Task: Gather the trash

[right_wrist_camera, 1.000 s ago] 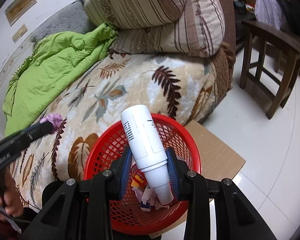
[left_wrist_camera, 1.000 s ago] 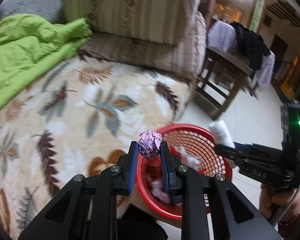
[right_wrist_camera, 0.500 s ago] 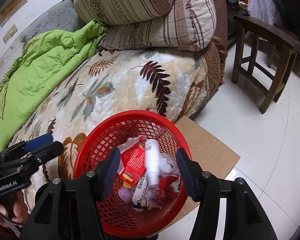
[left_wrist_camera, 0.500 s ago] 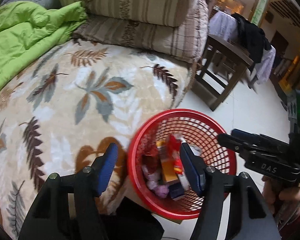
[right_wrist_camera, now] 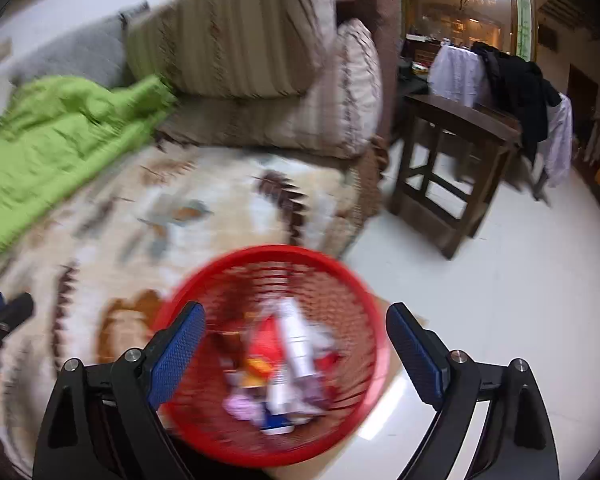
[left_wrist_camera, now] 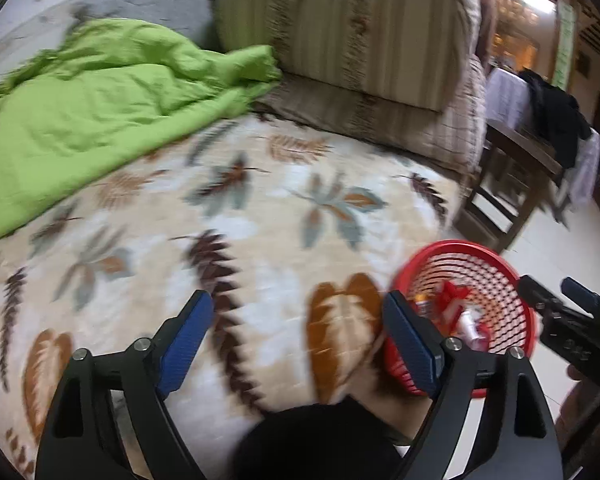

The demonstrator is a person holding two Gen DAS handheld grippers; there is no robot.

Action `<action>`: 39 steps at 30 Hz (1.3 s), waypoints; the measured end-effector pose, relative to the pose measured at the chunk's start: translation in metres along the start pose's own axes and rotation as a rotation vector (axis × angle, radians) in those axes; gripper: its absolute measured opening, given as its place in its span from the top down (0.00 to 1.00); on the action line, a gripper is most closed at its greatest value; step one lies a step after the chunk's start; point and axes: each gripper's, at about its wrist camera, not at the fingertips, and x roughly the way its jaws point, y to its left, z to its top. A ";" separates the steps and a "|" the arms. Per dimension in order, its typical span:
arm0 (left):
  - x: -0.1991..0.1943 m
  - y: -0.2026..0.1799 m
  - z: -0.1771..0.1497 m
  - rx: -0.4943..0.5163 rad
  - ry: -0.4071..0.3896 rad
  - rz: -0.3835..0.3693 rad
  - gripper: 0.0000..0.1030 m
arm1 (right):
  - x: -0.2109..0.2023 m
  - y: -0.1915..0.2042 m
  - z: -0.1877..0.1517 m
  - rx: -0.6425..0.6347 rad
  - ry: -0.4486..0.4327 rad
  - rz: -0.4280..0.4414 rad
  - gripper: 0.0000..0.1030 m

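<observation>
Red mesh basket (right_wrist_camera: 236,276), lower centre of right wrist view; trash inside (right_wrist_camera: 284,364) blurred, red, white, orange, pale purple bits; bed blanket (left_wrist_camera: 236,264) cream with brown, rust and grey-blue leaf print; lime green quilt (left_wrist_camera: 80,112) upper left; beige pillows (left_wrist_camera: 340,28) with brown stripes; grey quilted cushion (left_wrist_camera: 152,4) behind; dark brown wooden stool (right_wrist_camera: 452,176); white glossy floor (right_wrist_camera: 520,300); gripper pads (right_wrist_camera: 176,356) blue on black fingers.
</observation>
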 end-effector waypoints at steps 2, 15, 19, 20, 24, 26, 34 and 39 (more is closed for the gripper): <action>-0.011 0.012 -0.008 -0.009 -0.013 0.030 0.13 | -0.010 0.012 -0.002 0.014 -0.016 0.038 0.09; -0.061 0.032 -0.046 0.058 -0.047 0.273 0.11 | -0.080 0.071 -0.027 -0.121 -0.113 0.008 0.08; -0.062 0.025 -0.047 0.084 -0.038 0.290 0.11 | -0.083 0.065 -0.028 -0.092 -0.101 -0.024 0.08; -0.063 0.024 -0.048 0.089 -0.041 0.286 0.11 | -0.083 0.065 -0.028 -0.089 -0.093 -0.032 0.08; -0.063 0.018 -0.053 0.106 -0.069 0.324 0.11 | -0.081 0.063 -0.029 -0.086 -0.067 -0.053 0.08; -0.062 0.015 -0.054 0.120 -0.065 0.327 0.11 | -0.080 0.062 -0.031 -0.085 -0.062 -0.056 0.08; -0.056 0.011 -0.055 0.116 -0.045 0.308 0.11 | -0.075 0.062 -0.032 -0.090 -0.046 -0.057 0.08; -0.055 0.013 -0.055 0.111 -0.038 0.305 0.11 | -0.071 0.061 -0.032 -0.089 -0.033 -0.056 0.08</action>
